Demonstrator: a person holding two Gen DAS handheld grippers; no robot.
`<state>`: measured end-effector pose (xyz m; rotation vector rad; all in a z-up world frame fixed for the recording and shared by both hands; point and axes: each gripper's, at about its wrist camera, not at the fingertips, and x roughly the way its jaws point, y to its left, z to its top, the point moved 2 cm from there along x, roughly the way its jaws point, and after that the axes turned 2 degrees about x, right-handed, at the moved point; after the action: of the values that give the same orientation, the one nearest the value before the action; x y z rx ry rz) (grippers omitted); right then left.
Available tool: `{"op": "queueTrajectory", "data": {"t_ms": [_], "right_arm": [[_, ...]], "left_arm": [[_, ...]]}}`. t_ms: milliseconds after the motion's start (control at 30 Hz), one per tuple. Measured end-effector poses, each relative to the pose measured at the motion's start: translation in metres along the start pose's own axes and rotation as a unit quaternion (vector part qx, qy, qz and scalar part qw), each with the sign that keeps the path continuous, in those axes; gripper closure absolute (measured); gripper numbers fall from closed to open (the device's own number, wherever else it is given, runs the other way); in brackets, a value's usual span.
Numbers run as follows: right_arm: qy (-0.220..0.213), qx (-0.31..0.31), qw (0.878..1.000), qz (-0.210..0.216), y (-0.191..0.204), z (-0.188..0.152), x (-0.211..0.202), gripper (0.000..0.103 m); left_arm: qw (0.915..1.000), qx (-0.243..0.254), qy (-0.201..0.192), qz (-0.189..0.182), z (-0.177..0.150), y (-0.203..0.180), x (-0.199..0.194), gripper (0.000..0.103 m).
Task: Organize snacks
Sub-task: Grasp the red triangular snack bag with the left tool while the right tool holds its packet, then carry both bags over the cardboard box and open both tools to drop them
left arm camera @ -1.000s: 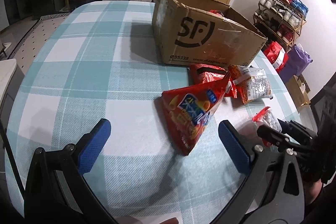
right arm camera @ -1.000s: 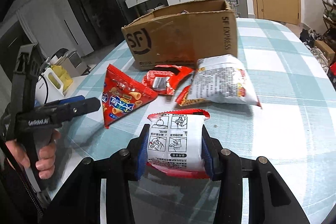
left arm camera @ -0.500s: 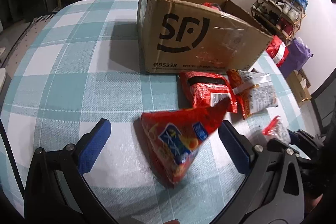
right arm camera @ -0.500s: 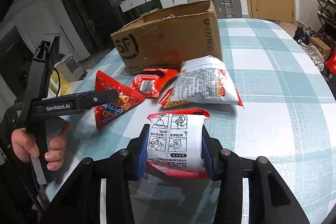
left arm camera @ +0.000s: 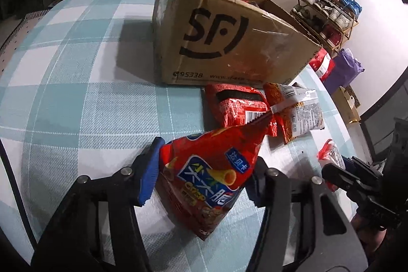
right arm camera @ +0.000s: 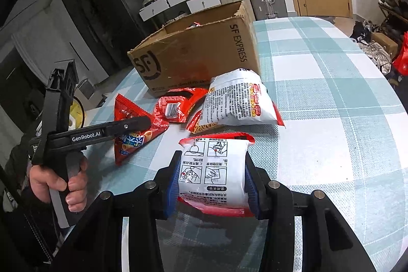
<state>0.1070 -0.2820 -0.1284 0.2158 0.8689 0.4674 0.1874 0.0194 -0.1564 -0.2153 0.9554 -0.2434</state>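
Table: checked teal cloth under everything ahead of both sets of fingers.
Box: open-topped cardboard, beyond both fingertips, the likely destination.
White-backed bag: lies flat past the right fingertips, near the box.
Triangular red crisp bag: squeezed between the left gripper fingers, closed in on its sides, its lower corner close to the cloth.
Noodle packet: pinched between the right gripper fingers, closed on both edges.
Risk: puffy, slick bags could slide out of a side pinch during the lift, or catch the box rim.
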Motion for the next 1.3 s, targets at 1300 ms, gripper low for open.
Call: {"op": "queueTrajectory", "data": {"t_ms": [1300], "right_arm": [[-0.052, -0.058, 0.997, 0.003, 0.049, 0.017, -0.052, 0.058]], "left_arm": [[0.9980, -0.009, -0.049, -0.038, -0.020, -0.019, -0.092, 0.049]]}}
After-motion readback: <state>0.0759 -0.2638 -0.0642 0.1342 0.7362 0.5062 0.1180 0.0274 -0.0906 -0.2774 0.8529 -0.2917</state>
